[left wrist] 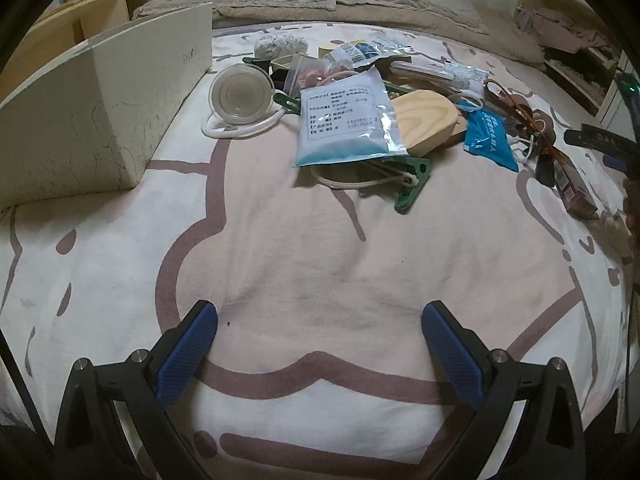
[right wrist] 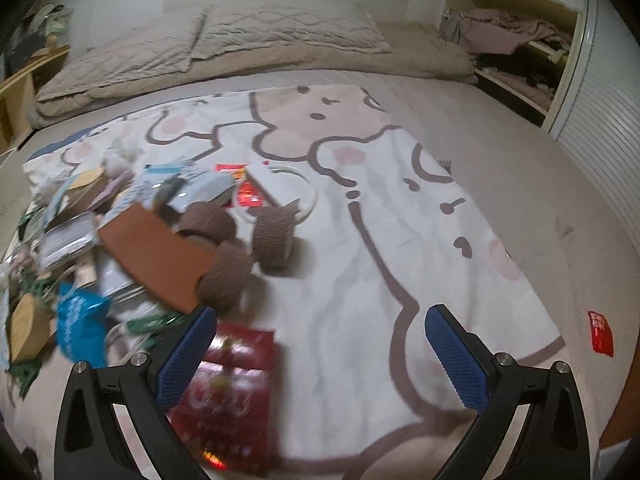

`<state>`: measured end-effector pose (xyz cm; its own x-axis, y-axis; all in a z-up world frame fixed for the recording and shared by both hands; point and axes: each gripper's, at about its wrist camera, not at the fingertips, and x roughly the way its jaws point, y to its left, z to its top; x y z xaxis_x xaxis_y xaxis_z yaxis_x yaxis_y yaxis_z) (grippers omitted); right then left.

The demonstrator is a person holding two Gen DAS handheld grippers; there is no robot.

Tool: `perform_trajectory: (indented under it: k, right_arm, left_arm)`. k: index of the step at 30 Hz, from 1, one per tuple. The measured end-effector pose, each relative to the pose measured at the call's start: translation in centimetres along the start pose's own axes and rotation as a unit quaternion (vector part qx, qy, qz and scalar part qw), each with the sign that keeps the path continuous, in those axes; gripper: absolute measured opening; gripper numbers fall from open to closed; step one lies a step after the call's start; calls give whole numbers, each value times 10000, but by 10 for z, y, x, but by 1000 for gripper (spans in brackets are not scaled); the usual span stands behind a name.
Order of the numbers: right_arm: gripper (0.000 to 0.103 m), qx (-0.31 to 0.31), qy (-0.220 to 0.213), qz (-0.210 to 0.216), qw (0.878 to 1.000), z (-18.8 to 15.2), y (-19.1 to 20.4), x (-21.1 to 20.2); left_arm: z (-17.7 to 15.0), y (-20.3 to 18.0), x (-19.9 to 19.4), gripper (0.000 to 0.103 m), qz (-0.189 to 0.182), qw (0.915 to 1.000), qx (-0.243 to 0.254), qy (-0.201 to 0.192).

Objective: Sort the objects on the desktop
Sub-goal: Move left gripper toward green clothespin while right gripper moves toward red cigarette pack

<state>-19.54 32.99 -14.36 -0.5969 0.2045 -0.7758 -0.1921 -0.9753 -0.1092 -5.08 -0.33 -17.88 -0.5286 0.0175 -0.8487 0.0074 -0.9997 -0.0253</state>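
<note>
Ahead of your left gripper [left wrist: 319, 322], whose jaws gape wide and hold nothing, the clutter heap sits well up the blanket [left wrist: 280, 248] beside the white box [left wrist: 100, 120], and the plastic pouch [left wrist: 344, 120] lies across a wooden block [left wrist: 424, 124] and green clips [left wrist: 412, 184], so pulling it may drag those along. From the right wrist, your right gripper [right wrist: 320, 328] is equally wide and empty, its left finger just over a blurred red packet [right wrist: 232, 392]; closing now could miss it or bunch the blanket instead

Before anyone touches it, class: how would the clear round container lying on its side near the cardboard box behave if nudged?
The clear container lies on its side, so it would probably roll. It looks empty, likely light. The soft blanket may slow it.
</note>
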Motion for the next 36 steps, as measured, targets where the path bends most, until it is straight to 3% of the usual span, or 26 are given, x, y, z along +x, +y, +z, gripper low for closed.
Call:
perform_trajectory:
  k: [8,12,15,22,28,31,36]
  right_arm:
    - [103,166,311,93,9993,4,-10,27]
    - [103,-27,500,22,9987,5,-12,44]
    - [103,191,662,184,9975,0,-16,54]
    - [103,421,513,321,9973,-18,-21,41]
    - [103,338,421,373,9978,-43,-17,20]
    - [103,245,246,155,9993,-54,-9,10]
    - [103,99,61,6,9999,-66,3,-4]
  left_arm:
    - [3,1,-5,103,-230,9997,-55,1]
    - [13,1,-9,103,-719,9971,-248,-73]
    - [24,-2,-9,103,-1002,9941,-394,-141]
    - [44,-14,5,101,-1132,9929,-344,-128]
    - [55,-9,7,97,-989,9940,-269,-376]
    - [61,-9,9,84,-986,9943,-118,-395]
    - [63,-13,21,77,-1221,9924,-58,-129]
